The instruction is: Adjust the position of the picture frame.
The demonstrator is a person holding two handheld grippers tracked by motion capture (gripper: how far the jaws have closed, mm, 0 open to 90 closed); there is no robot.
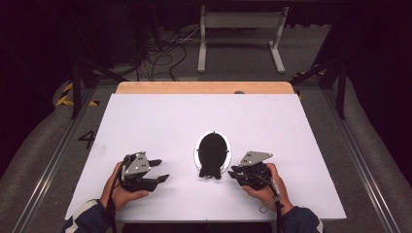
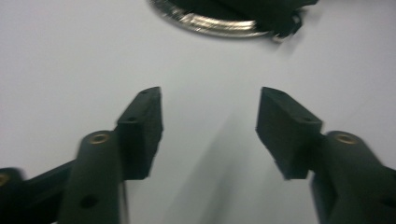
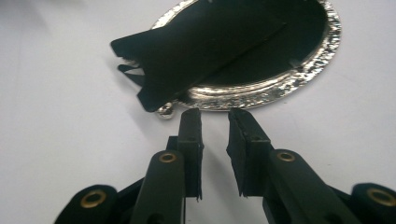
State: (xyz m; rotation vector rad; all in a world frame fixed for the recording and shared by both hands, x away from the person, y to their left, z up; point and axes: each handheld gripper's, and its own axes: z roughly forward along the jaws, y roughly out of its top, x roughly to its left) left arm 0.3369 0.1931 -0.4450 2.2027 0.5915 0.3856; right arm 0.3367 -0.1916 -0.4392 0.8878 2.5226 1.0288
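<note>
An oval silver picture frame (image 1: 213, 151) lies face down near the middle of a white table (image 1: 160, 121), its black back and stand upward. The left gripper (image 1: 154, 171), to the frame's left, is released, jaws wide apart over bare table. The right gripper (image 1: 234, 172), just right of the frame's near end, has jaws slightly parted, grasping nothing.

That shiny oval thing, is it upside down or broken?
The oval frame lies face down on the table, its black back up. The stand flap juts past the rim. No damage shows.
</note>
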